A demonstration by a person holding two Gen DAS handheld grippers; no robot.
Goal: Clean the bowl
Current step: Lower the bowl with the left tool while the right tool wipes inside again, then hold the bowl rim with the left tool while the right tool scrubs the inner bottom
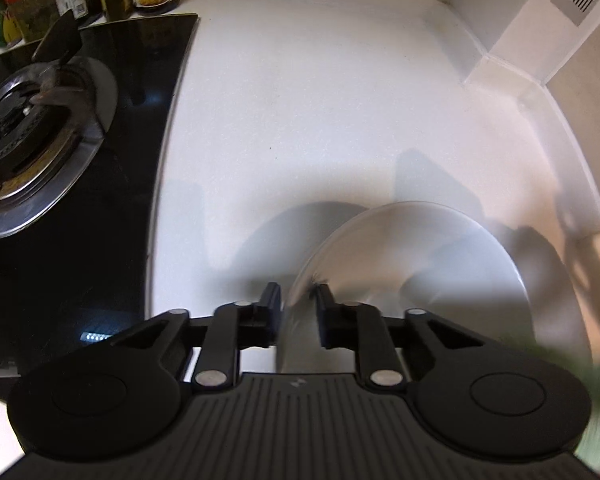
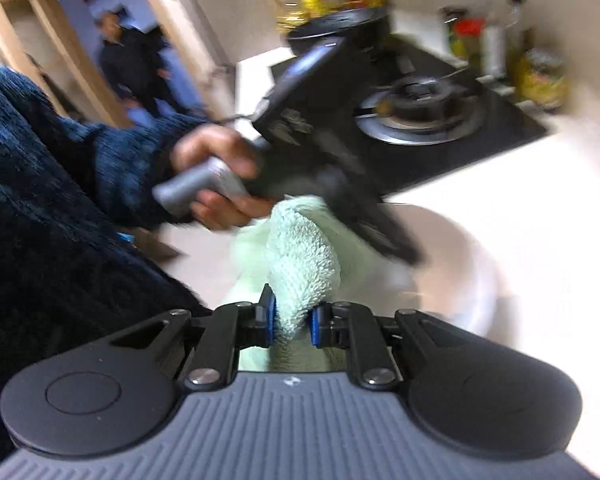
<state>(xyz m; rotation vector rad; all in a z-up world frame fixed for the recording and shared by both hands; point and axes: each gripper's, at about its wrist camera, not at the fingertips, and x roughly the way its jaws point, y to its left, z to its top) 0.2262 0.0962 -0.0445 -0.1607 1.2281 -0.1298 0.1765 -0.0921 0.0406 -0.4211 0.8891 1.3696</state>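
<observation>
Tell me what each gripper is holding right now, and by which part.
The left gripper straddles the bowl by its near rim. The right gripper pinches the green cloth at a bunched fold.

Light: warm, dim – soft shadows on counter (image 1: 300, 100) | right view motion-blurred | fisheye edges bent

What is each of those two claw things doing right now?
Left gripper: jaws astride the rim of the round steel bowl; contact cannot be told.
Right gripper: shut on the pale green terry cloth.
</observation>
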